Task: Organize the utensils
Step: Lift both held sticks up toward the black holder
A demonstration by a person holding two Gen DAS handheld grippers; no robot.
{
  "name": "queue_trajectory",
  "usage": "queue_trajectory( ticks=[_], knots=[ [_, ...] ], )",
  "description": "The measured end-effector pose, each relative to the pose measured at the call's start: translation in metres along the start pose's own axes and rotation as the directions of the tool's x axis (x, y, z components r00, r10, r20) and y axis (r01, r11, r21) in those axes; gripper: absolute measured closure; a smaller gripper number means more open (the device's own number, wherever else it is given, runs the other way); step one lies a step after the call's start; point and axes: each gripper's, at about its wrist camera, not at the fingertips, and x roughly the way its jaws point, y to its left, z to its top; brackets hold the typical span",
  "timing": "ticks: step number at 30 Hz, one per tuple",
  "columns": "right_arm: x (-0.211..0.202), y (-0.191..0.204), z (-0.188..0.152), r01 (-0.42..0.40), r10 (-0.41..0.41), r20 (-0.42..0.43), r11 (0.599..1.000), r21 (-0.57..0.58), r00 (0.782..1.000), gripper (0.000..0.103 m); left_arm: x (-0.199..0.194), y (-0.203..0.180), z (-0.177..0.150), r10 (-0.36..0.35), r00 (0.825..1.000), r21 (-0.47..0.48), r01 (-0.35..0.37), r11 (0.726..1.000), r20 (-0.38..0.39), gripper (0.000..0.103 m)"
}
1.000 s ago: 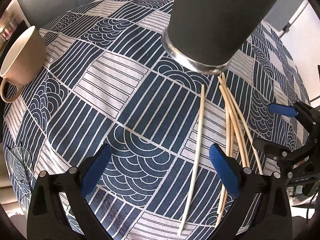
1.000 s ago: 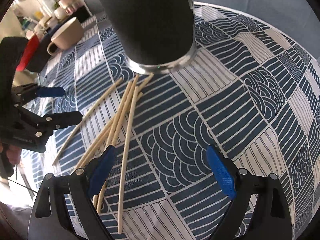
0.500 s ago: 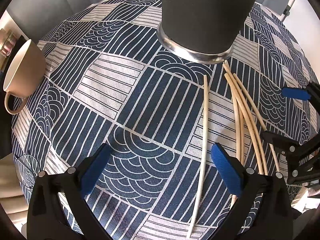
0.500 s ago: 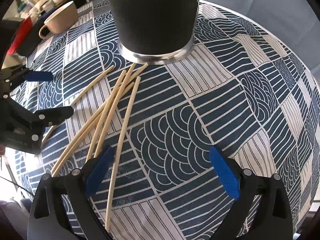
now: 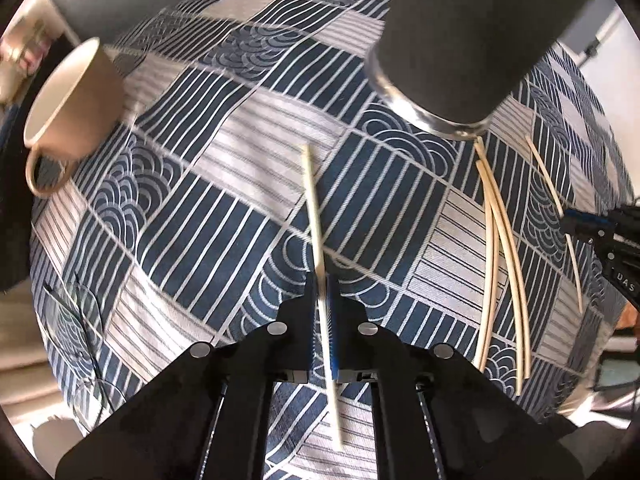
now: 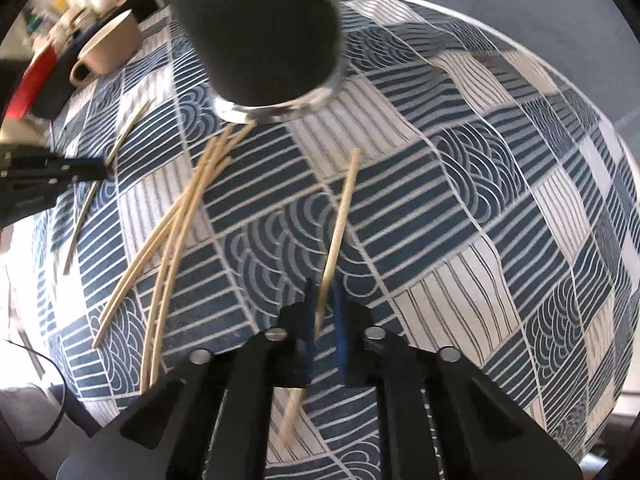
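One pale slim wooden chopstick is pinched near mid-length in the left claw, tip pointing away from the camera. A second tan wooden chopstick is clamped in the right claw the same way. Loose pale wooden chopsticks lie fanned on the patterned counter, far ends near the base of the upright dark cylindrical metal-rimmed holder.

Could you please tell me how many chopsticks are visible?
5 chopsticks: one in the left gripper, one in the right gripper, whose jaws have just closed on them; three piled beside the dark cup. Overlap may hide another.
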Motion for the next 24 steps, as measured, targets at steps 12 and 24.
queue_trajectory(
  ticks=[12,24],
  knots=[
    [-0.016,-0.056,-0.013,-0.137,0.138,0.009,0.965,0.222,0.990,0.099,-0.008,0.047,-0.012,-0.066,0.996,-0.097,0.061,0.993,-0.054,0.099],
    [-0.065,-0.070,0.014,-0.180,0.155,0.142,0.966,0.187,0.978,0.098,-0.068,0.088,0.005,-0.043,0.998,-0.151,0.048,0.987,0.036,0.099]
  ],
)
